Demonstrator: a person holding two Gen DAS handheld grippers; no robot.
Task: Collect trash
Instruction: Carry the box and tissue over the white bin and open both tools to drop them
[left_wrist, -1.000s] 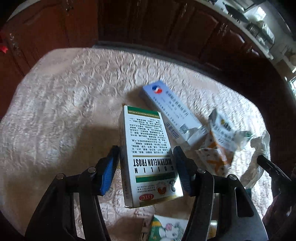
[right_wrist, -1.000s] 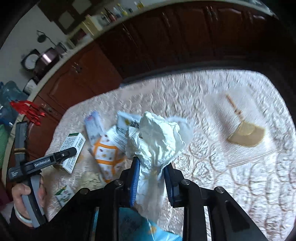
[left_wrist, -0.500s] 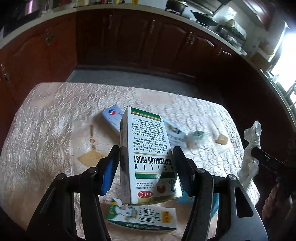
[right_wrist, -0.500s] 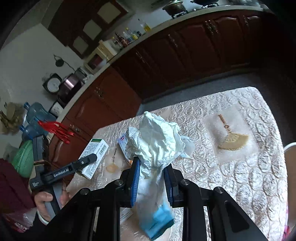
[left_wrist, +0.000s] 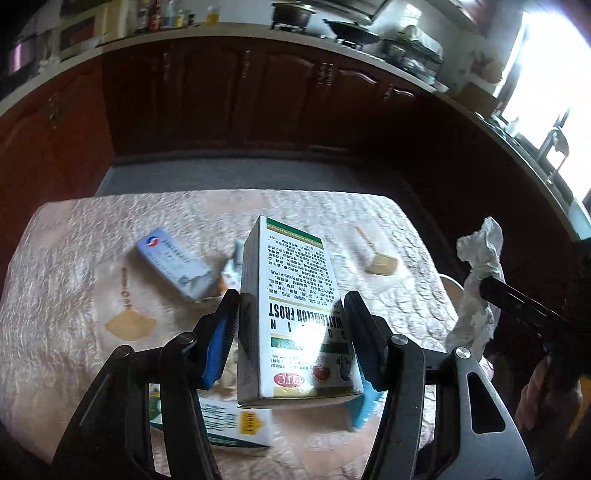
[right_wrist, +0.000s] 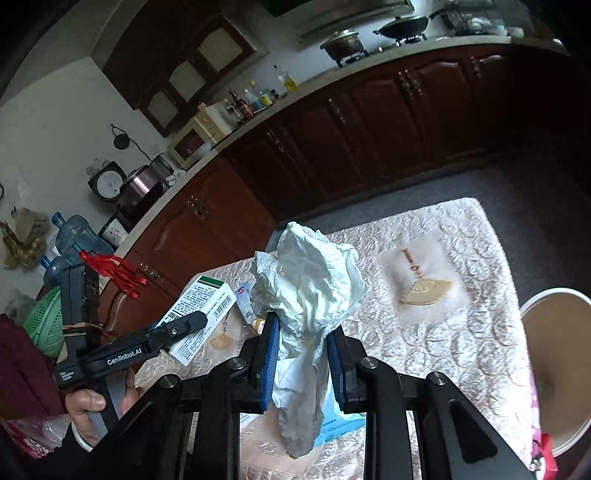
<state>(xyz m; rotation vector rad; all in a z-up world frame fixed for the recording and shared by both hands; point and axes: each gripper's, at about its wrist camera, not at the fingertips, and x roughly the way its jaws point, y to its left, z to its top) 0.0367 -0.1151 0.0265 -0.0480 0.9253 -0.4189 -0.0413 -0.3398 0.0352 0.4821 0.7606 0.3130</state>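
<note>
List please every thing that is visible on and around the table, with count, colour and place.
Medicine box: one, white-green, held in left gripper.
Crumpled tissue: one, white, held in right gripper.
Blue-white box: one, lying on table.
Carton: one, white-green, table's near edge.
Tablecloth: one, cream, fan prints.
Bin: one, white rim, right of table.
Left gripper: black, blue pads.
Right gripper: black, blue pads.
</note>
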